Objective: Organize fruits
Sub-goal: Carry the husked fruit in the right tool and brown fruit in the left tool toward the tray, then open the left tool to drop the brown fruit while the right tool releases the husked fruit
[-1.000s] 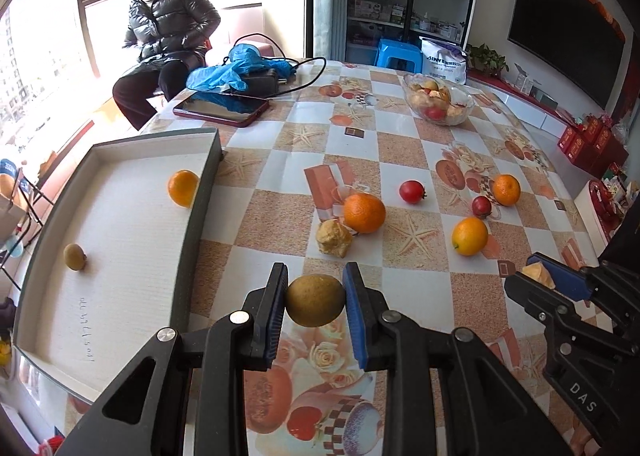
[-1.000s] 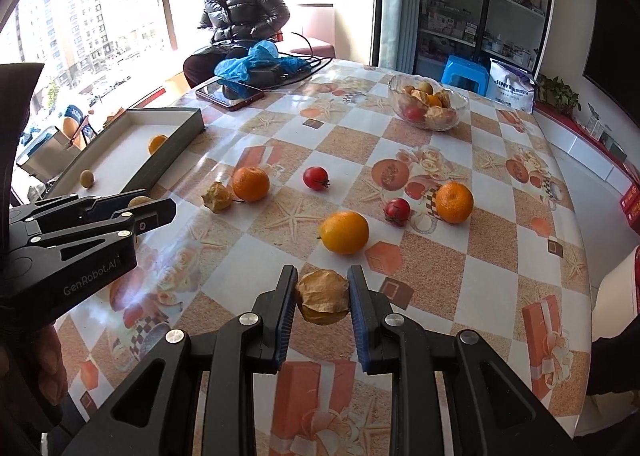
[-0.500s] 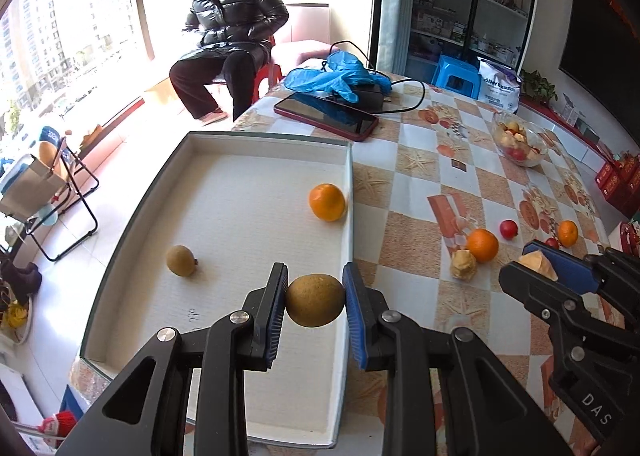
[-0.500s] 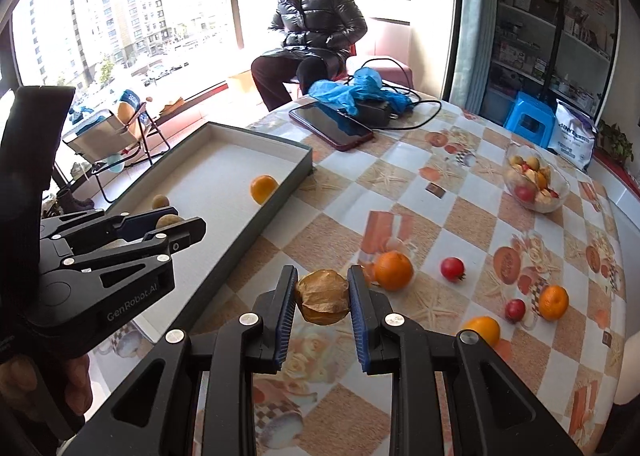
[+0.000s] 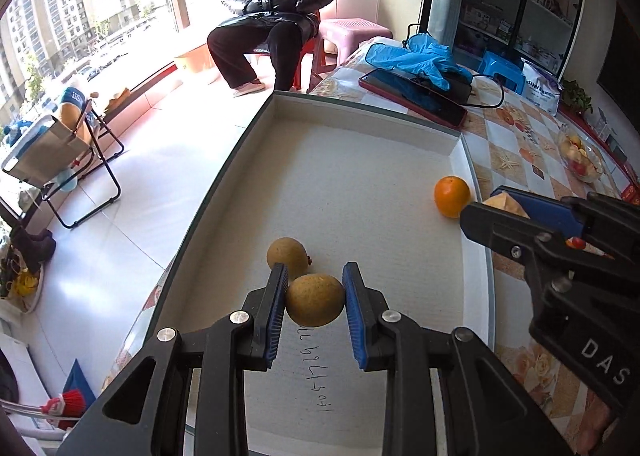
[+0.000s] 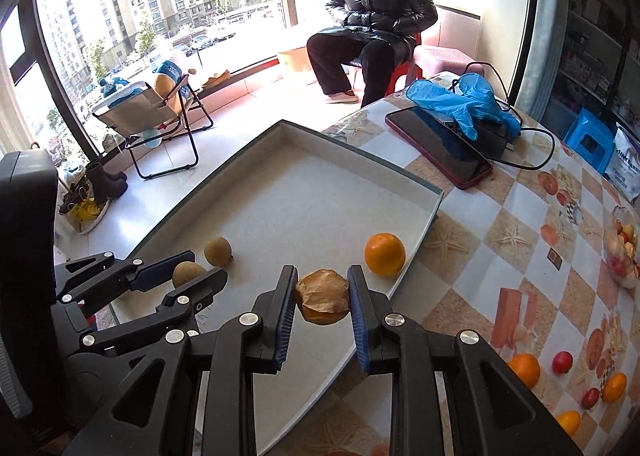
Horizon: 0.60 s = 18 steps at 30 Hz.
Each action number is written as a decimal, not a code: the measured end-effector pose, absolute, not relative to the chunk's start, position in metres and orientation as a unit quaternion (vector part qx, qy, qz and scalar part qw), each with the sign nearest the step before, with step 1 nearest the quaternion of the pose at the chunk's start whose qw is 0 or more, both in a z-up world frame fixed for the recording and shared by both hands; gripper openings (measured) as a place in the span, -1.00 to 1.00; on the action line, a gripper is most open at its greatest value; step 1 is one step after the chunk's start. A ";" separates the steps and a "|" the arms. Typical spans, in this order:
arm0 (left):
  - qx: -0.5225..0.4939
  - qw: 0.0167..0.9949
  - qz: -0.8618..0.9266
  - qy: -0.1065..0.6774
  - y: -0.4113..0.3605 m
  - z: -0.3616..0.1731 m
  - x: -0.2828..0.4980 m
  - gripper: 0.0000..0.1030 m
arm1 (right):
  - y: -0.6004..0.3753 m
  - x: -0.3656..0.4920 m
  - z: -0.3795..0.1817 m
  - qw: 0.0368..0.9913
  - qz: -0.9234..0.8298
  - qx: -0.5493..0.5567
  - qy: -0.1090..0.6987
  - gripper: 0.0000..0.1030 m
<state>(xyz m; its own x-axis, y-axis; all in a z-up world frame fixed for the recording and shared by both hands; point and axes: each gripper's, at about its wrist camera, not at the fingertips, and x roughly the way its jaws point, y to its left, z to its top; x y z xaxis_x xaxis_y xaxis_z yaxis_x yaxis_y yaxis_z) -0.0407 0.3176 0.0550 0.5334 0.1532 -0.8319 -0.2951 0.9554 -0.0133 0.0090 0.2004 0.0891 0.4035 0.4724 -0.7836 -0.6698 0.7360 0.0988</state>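
Left tongs (image 5: 315, 298) clenched on a kiwi (image 5: 315, 300) over the tray (image 5: 360, 159), beside another kiwi (image 5: 287, 258); right tongs (image 6: 323, 298) gripping a husked fruit (image 6: 323, 297) near the tray's worktop-side edge, by the orange (image 6: 385, 254).

We see a matt, card-like tray (image 5: 352, 183) with a fine grainy floor, and a glossy printed cloth on the worktop (image 6: 520, 240). The orange (image 6: 385, 254) looks smooth and shiny, the brown fruit (image 5: 315, 299) dull and rough, the husk (image 6: 323, 296) dry and papery.
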 end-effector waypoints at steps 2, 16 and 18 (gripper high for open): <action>-0.095 0.872 0.112 0.467 0.325 0.055 -0.037 -0.40 | 0.208 0.016 0.086 0.825 0.349 -0.111 0.431 -0.47; -0.090 0.868 0.082 0.482 0.340 0.053 0.008 -0.39 | 0.235 0.065 0.066 0.802 0.360 -0.085 0.469 -0.48; -0.089 0.868 0.083 0.481 0.341 0.053 0.011 -0.35 | 0.238 0.072 0.065 0.798 0.365 -0.070 0.475 -0.47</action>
